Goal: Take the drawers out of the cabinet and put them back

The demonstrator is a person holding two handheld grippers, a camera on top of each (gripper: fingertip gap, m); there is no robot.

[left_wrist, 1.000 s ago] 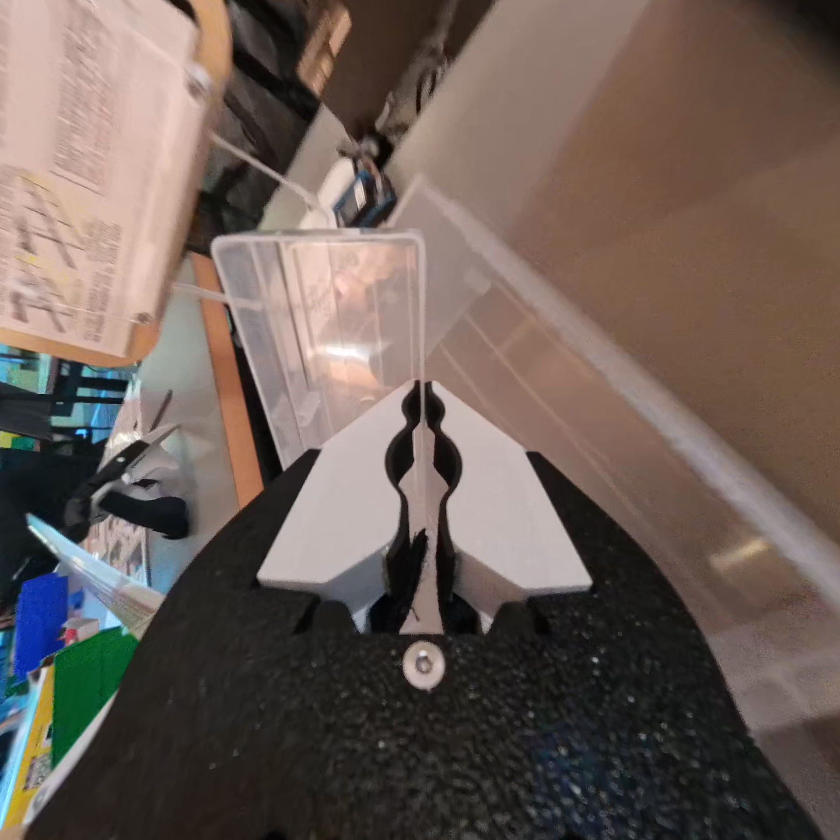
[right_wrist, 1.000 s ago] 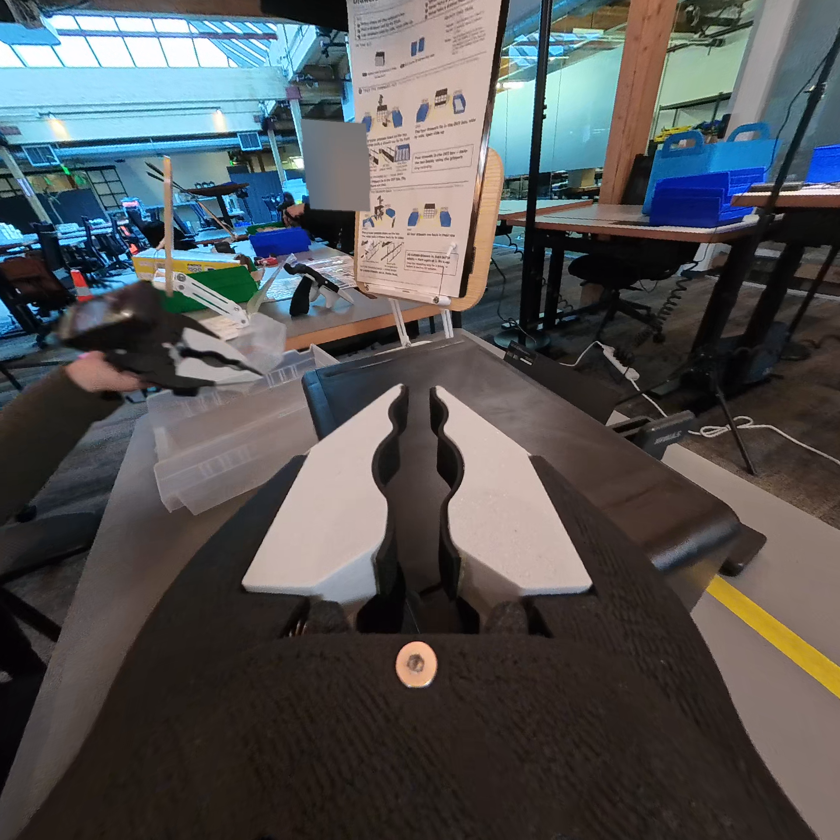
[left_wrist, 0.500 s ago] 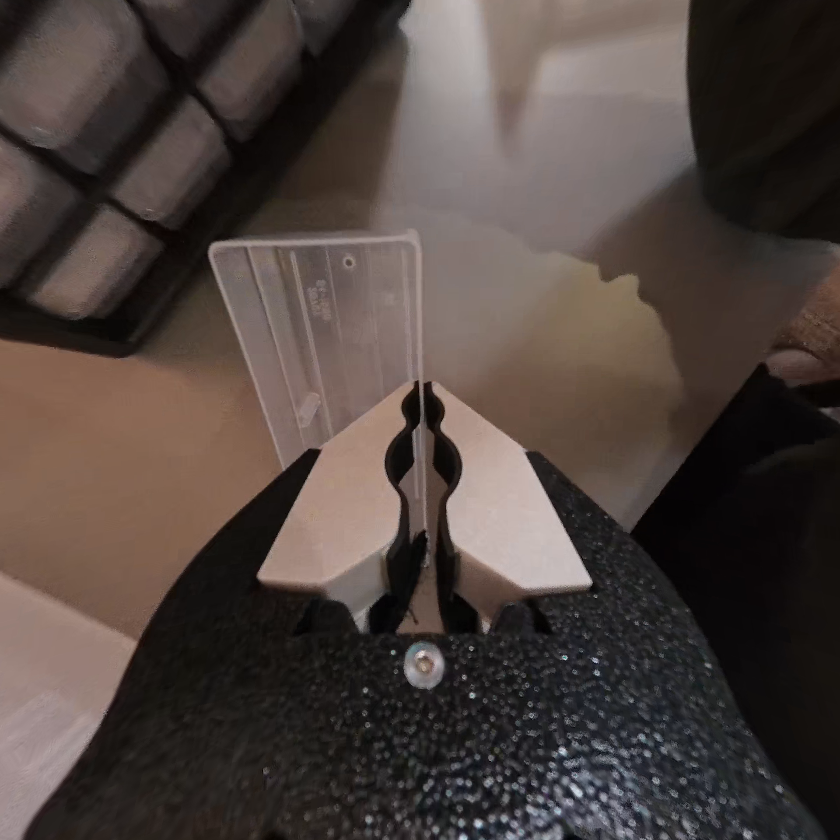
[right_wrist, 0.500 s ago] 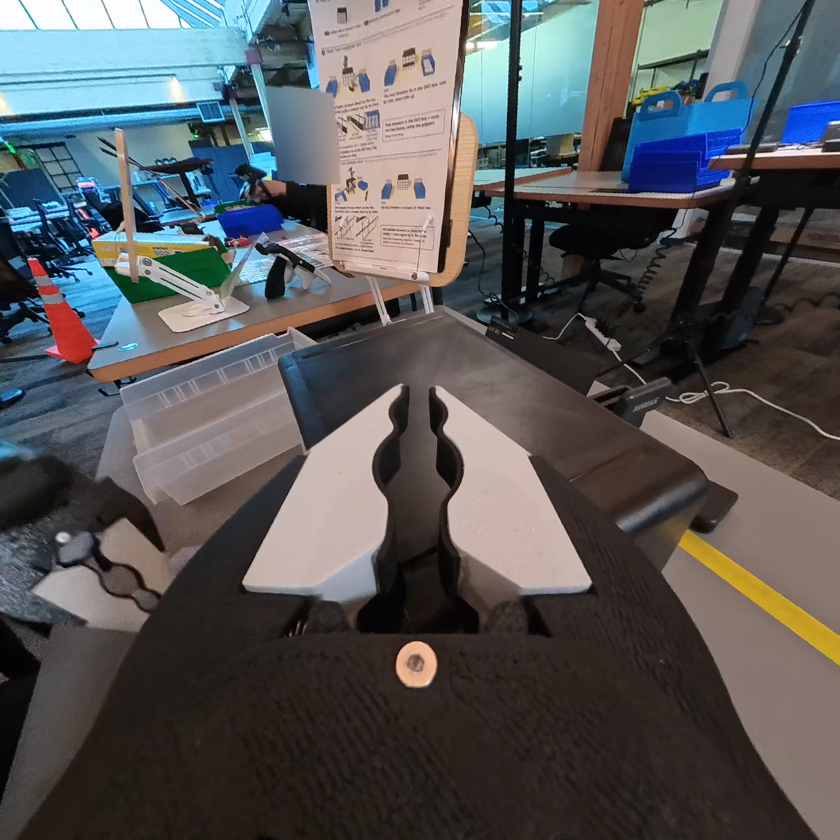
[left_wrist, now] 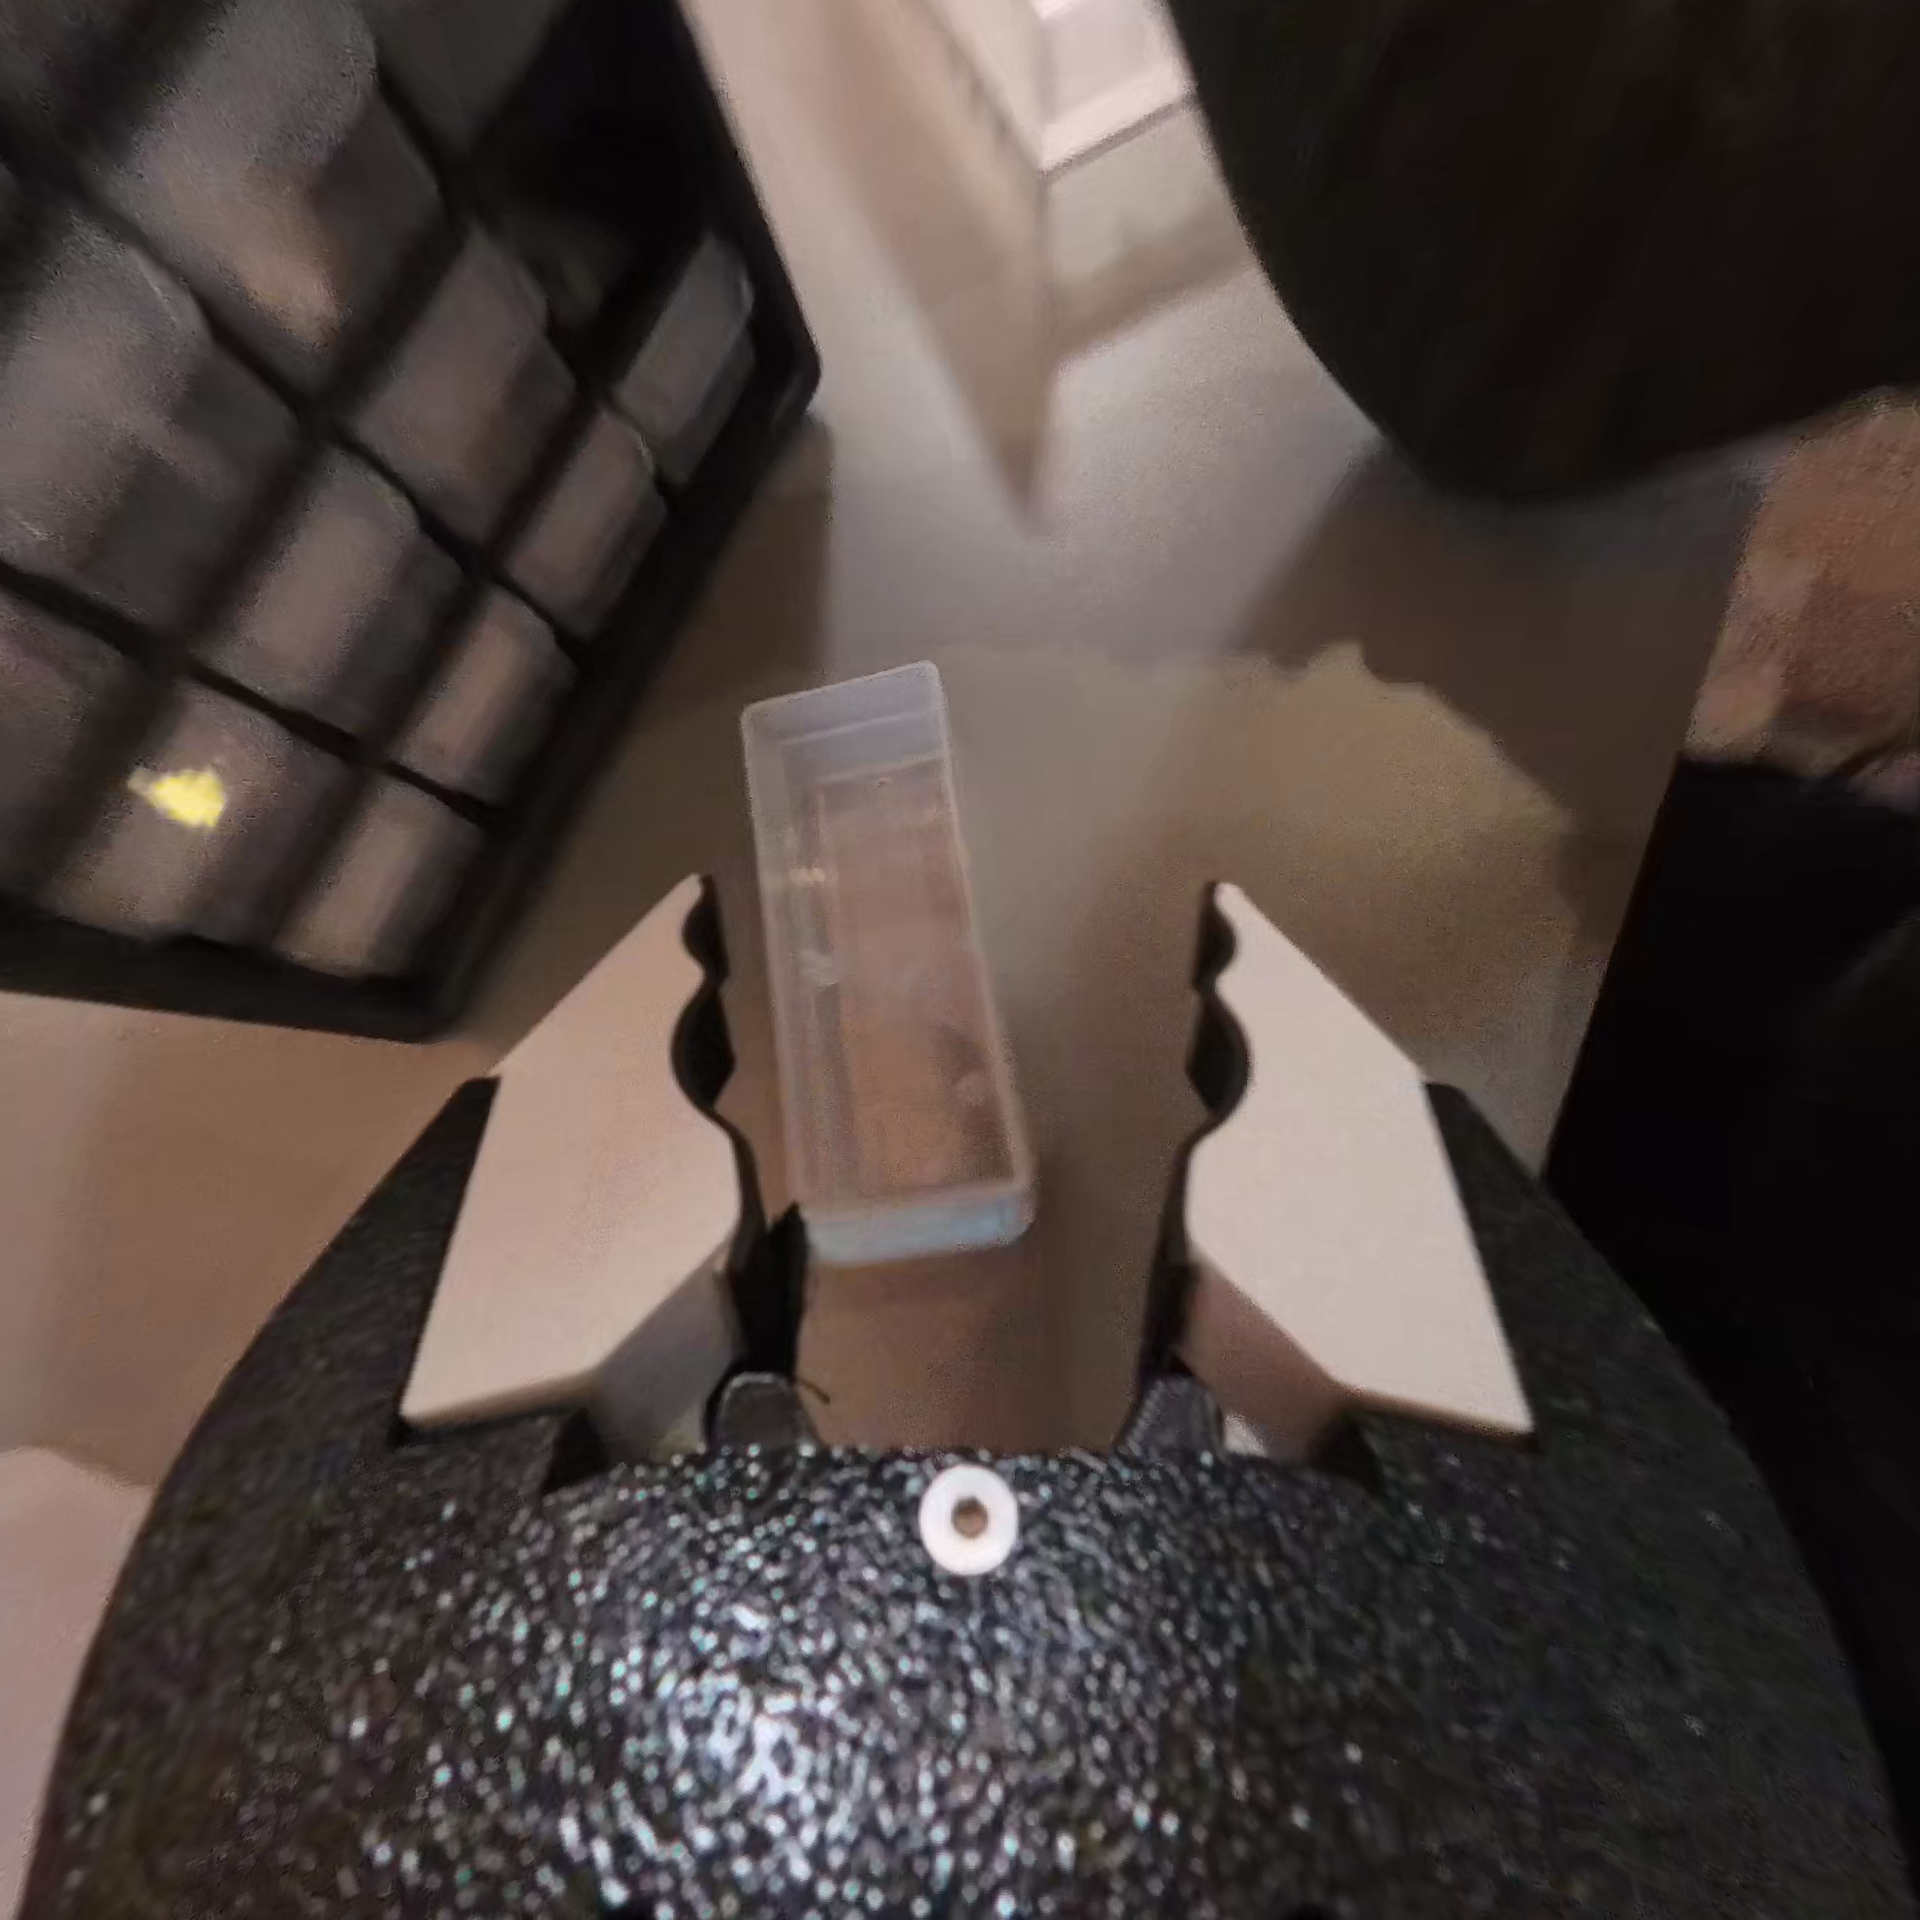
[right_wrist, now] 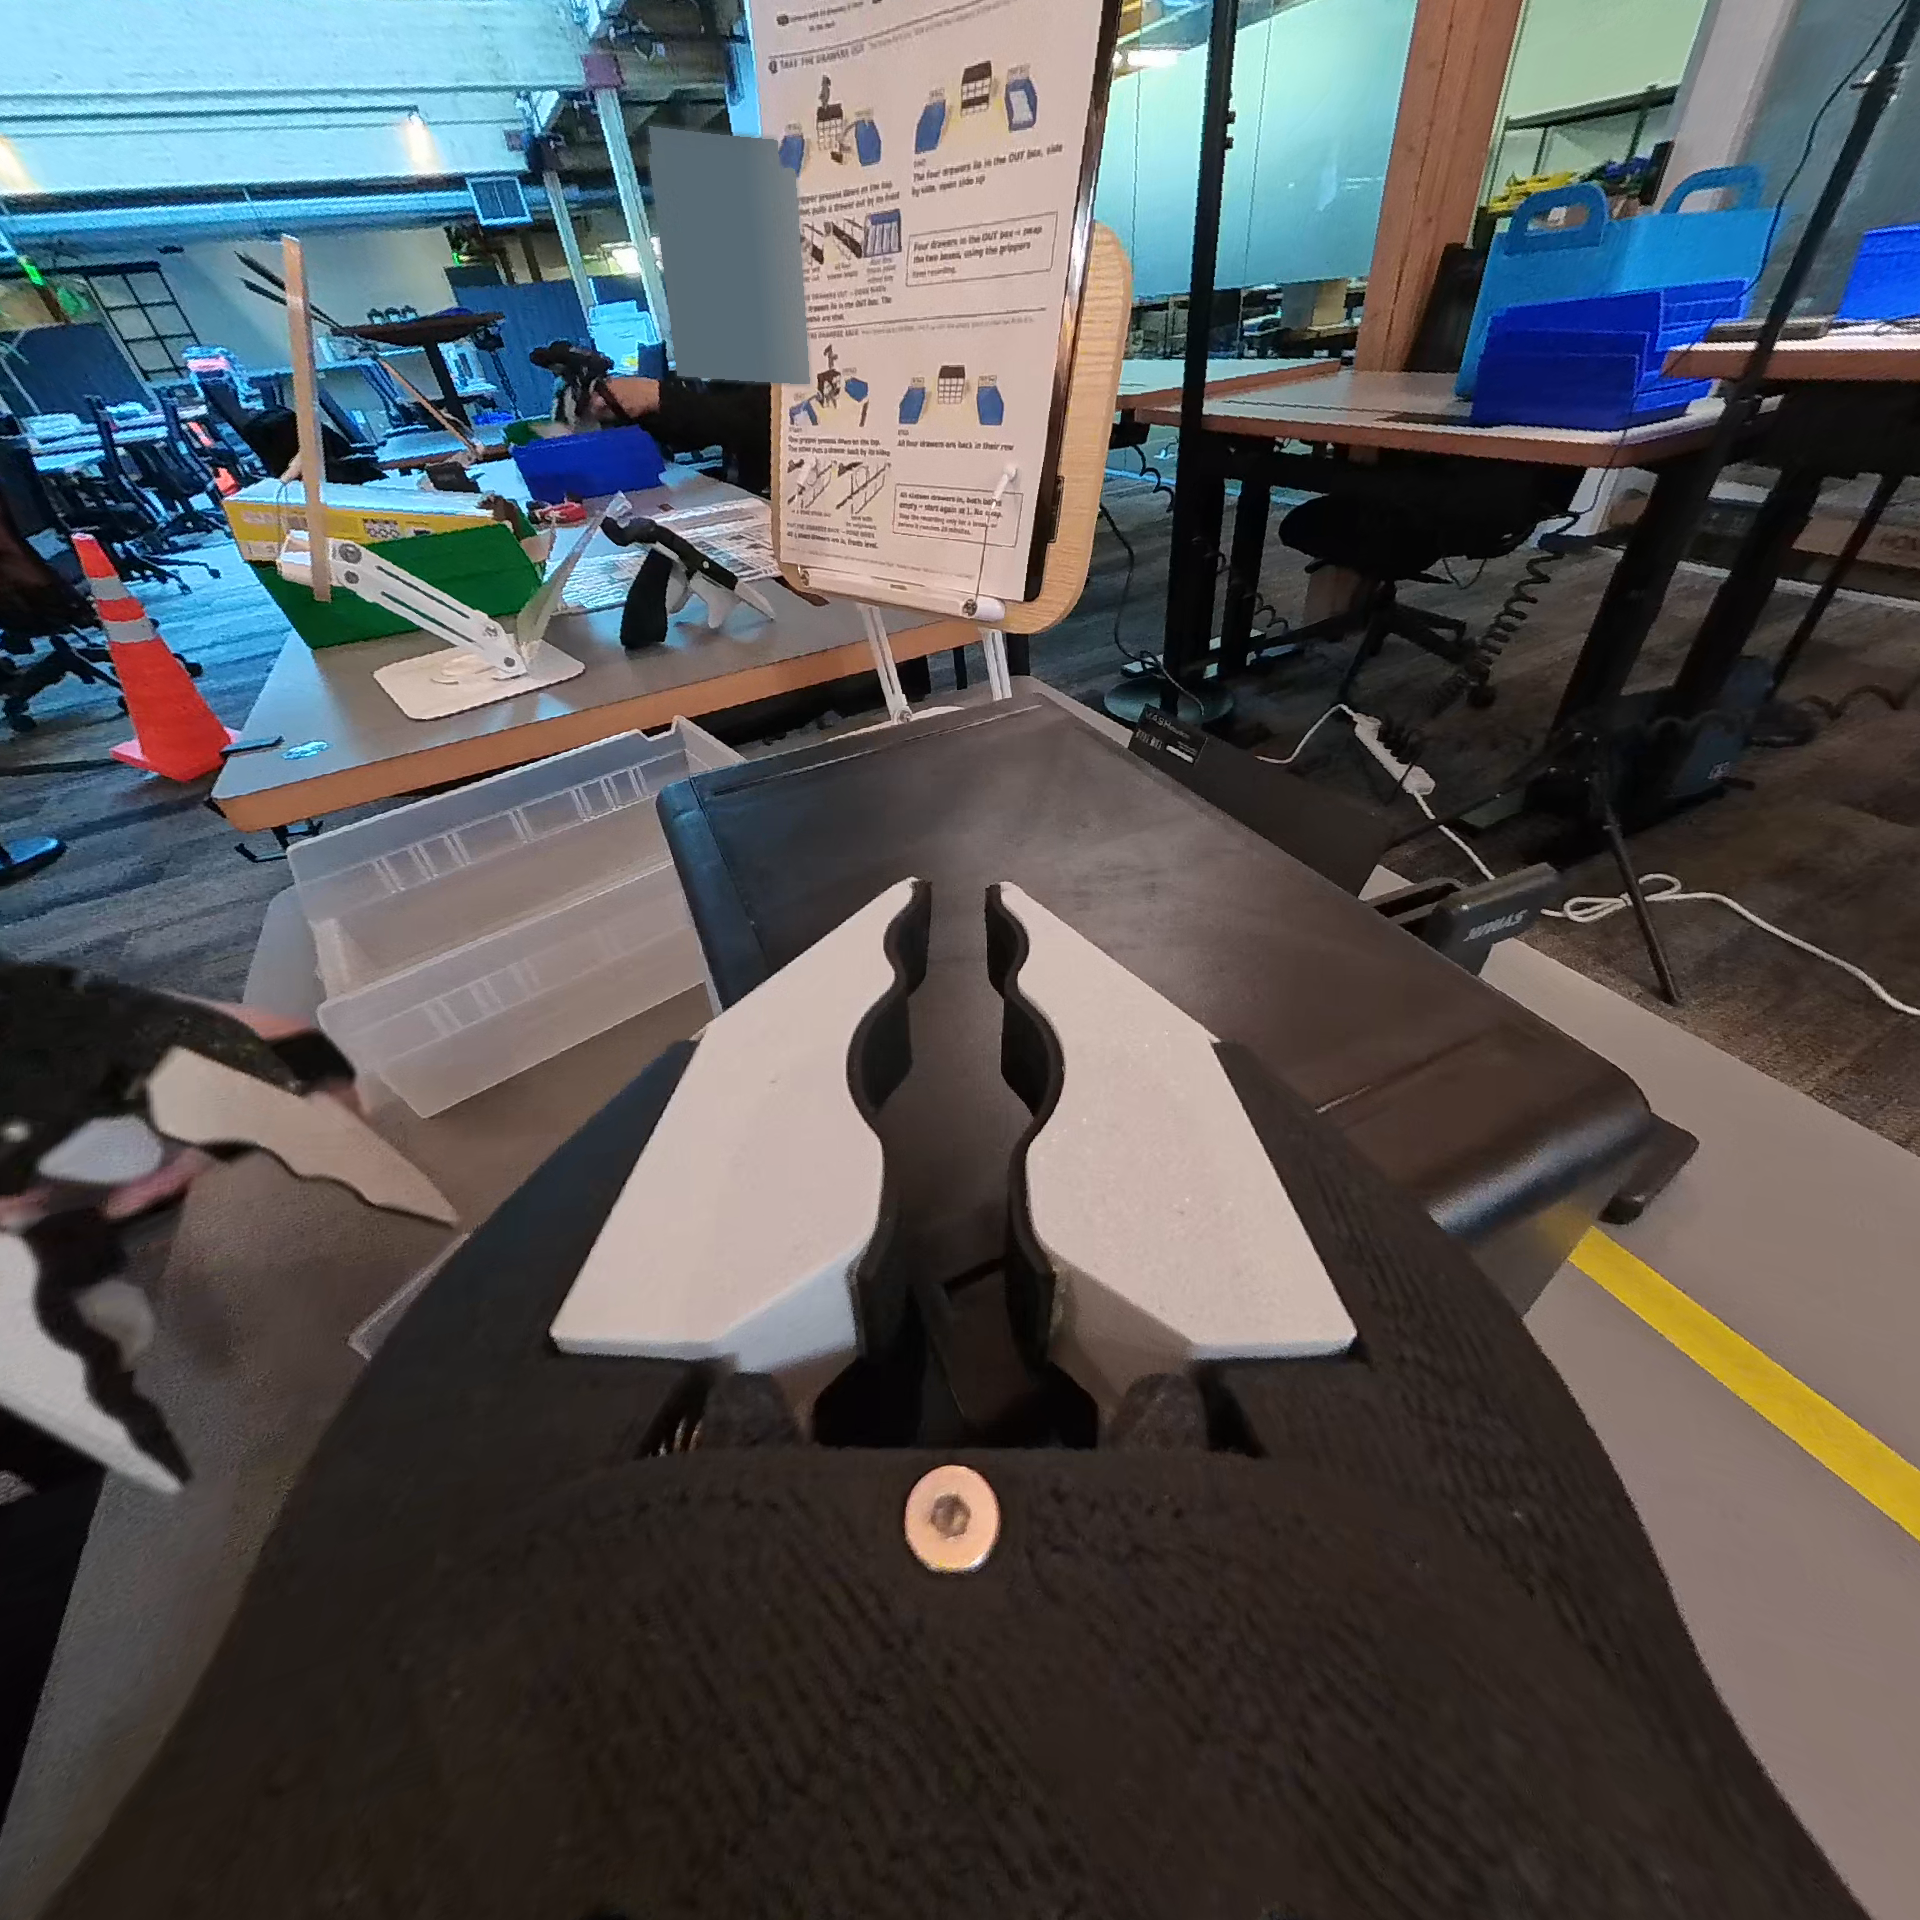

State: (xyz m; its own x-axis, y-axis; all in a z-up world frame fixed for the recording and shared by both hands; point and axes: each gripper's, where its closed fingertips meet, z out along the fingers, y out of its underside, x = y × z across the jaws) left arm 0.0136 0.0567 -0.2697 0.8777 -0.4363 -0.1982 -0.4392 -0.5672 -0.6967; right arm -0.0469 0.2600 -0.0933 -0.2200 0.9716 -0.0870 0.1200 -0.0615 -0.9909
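A small clear plastic drawer [left_wrist: 883, 987] lies open side up on the tan table, between the spread fingers of my left gripper [left_wrist: 958, 885], which is open and not touching it. The black cabinet [left_wrist: 312, 520] with its grid of translucent drawers stands at the upper left. In the right wrist view my right gripper [right_wrist: 956, 888] is shut and empty, over the cabinet's flat black top [right_wrist: 1091, 883]. The left gripper [right_wrist: 317, 1348] also shows there, low at the left edge, with its jaws apart.
Two clear plastic bins [right_wrist: 499, 935] sit left of the cabinet. An instruction board [right_wrist: 935, 312] on a stand rises behind it. A yellow line [right_wrist: 1714, 1371] crosses the grey table at the right. A person's hand and dark sleeve [left_wrist: 1818, 582] are at the right in the left wrist view.
My left gripper swung down from the bins to the table in front of the cabinet, then opened and let go of the clear drawer, which now lies flat. The right gripper barely moved.
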